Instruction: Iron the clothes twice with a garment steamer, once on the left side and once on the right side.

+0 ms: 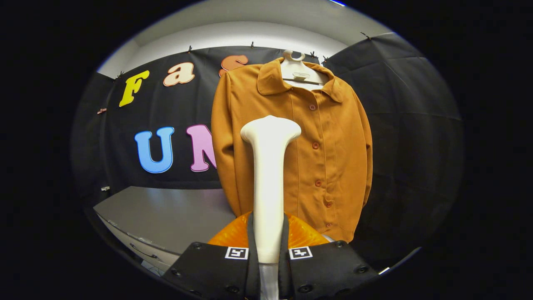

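Matte white plastic fills the space between my fingers: the garment steamer (268,179), a smooth slim handle that rises straight ahead and flares into a rounded, hammer-like head at the top. My gripper (268,254) is clamped narrow on its lower stem, with both black fingers (250,237) pressed against either side of it. Each finger block carries one small square black-and-white marker, two in all, and there are dark screws in the black housing. Just beyond the fingers, behind the stem, sits a glossy translucent orange dome (233,235) with a faceted surface; I cannot tell what it is. Further ahead, behind the steamer head, hangs the jacket (333,158), a soft, matte, mustard-brown fabric with a rounded collar and long sleeves hanging at both sides. Its front placket runs just right of the steamer, and I count five matching round buttons down it. The steamer head stands in front of the jacket's left half; I cannot tell whether it touches the cloth. The jacket hangs on one white plastic hanger (300,75) with a hook at the top. To the left lies a smooth grey table (166,216). No readable writing shows on the steamer or the jacket.
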